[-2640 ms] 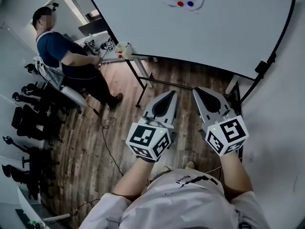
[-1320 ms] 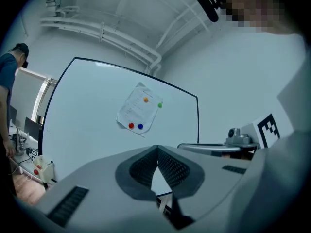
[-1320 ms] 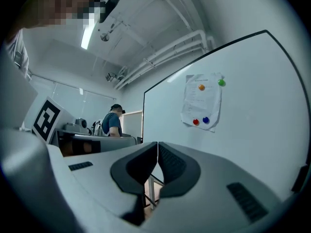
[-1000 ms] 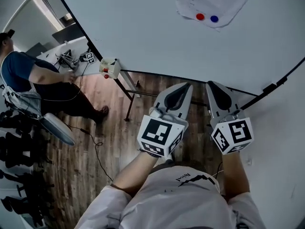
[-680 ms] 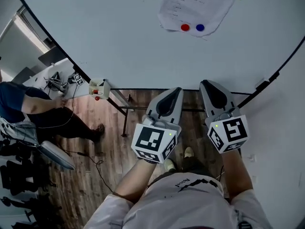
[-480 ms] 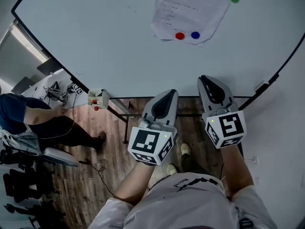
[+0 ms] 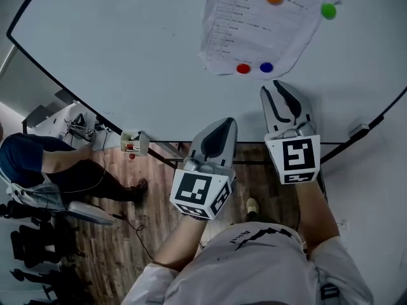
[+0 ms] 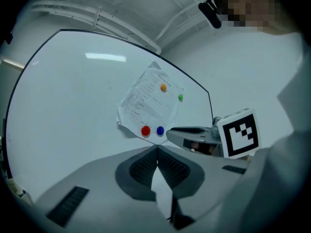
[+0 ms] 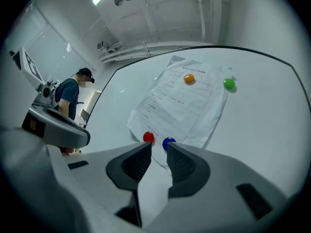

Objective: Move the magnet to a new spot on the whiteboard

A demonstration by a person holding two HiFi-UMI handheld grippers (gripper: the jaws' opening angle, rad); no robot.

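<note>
4 magnets are seen on the whiteboard (image 7: 127,43), set on a printed sheet of paper (image 7: 254,30) or at its edge. The reach toward a magnet is judged to be the step in hand, and no magnet is gripped yet.

The right tool (image 9: 159,147) is raised toward the board with its jaws opening. A clear gap is shown between the pads, and nothing is held between them. Just beyond its tips, at the sheet's lower edge, the red magnet (image 9: 148,137) is found slightly left of the gap and the blue magnet (image 9: 168,142) slightly right of it. Neither is touched, and which of the 2 is aimed at cannot be told. The orange magnet (image 9: 189,79) and the green magnet (image 9: 229,84) are placed well beyond the tips, further up the sheet.

The left tool (image 8: 157,149) is held lower and to the left of the right tool, with its jaws pressed together and empty.

For the next move, the open jaws need to be centred on 1 magnet, advanced until it is straddled, then closed. Care is called for so that the neighbouring magnet and the paper are not dragged.
</note>
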